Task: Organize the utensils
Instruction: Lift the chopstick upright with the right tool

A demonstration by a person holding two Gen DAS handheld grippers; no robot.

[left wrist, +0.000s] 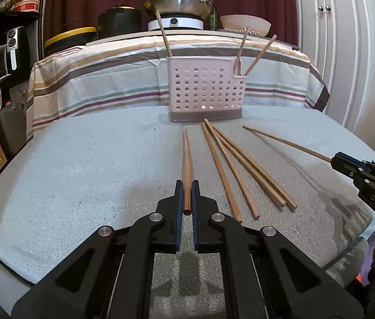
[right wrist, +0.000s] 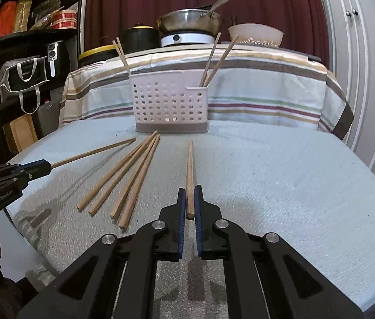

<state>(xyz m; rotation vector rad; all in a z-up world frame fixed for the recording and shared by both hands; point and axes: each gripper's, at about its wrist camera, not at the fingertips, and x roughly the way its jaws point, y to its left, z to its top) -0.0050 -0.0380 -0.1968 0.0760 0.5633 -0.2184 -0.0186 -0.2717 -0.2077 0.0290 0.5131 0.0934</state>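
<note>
On the grey mat (left wrist: 81, 175), from left to right:

Left gripper (left wrist: 186, 186): jaws pressing together on one round chopstick (left wrist: 186, 159), which is pointing ahead toward the caddy. In the right wrist view this gripper is showing at the left edge, its stick angling over the mat.

Loose sticks (left wrist: 240, 170): four are lying flat on the mat between the two grippers, fanning out from a spot just in front of the caddy, thin ends bunching near its base, two of them touching side by side.

Right gripper (right wrist: 190, 188): jaws pinching a square stick (right wrist: 190, 164) near its thick end, tip aiming at the caddy's right part.

Caddy (left wrist: 203, 90): white, perforated, standing upright at the far edge of the mat against a striped cloth (left wrist: 94, 85). Sticks are leaning in its left end and two more in the small right compartment.

Behind, on the cloth-covered surface: a black pot (left wrist: 119, 20), a steel pan (left wrist: 180, 4) sitting on a white burner (left wrist: 175, 23), a pale bowl (left wrist: 245, 24).
</note>
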